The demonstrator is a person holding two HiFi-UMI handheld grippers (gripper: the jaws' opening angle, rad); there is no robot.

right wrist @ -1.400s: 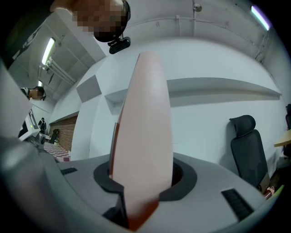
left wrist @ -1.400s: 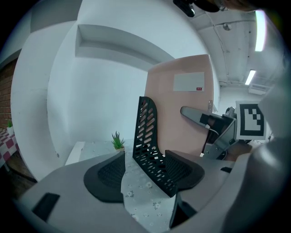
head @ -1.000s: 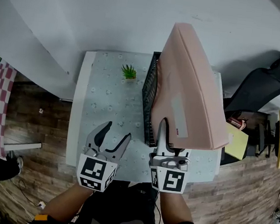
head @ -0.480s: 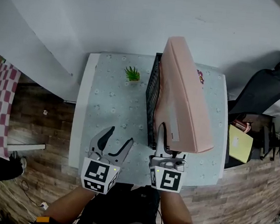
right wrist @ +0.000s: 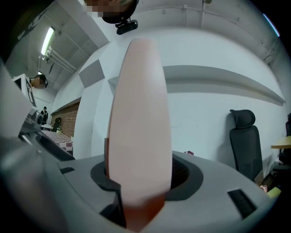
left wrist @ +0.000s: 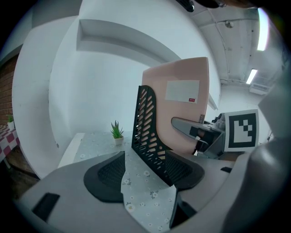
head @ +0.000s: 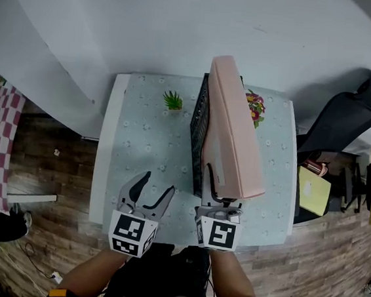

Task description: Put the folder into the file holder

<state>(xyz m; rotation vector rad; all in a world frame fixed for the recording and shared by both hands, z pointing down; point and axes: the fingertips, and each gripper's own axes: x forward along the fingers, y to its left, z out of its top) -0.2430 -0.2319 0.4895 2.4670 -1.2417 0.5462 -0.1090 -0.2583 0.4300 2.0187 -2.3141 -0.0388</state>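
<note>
Floral tabletop [head: 147, 140]: left hand-held gripper [head: 155, 182] hovers open; right hand-held gripper [head: 215, 188], level, jaws just opening, upright folder [head: 233, 136] between them.

Matt pink against black mesh

My folder [head: 230, 129] looks smooth, matt, plastic-coated. The file holder [head: 198, 136] against it is dull black slotted mesh. The table [head: 146, 147] under the file holder wears matt flower-printed cloth. My left gripper [head: 154, 182] is matt grey plastic with finely ribbed black pads [left wrist: 109, 175].
</note>
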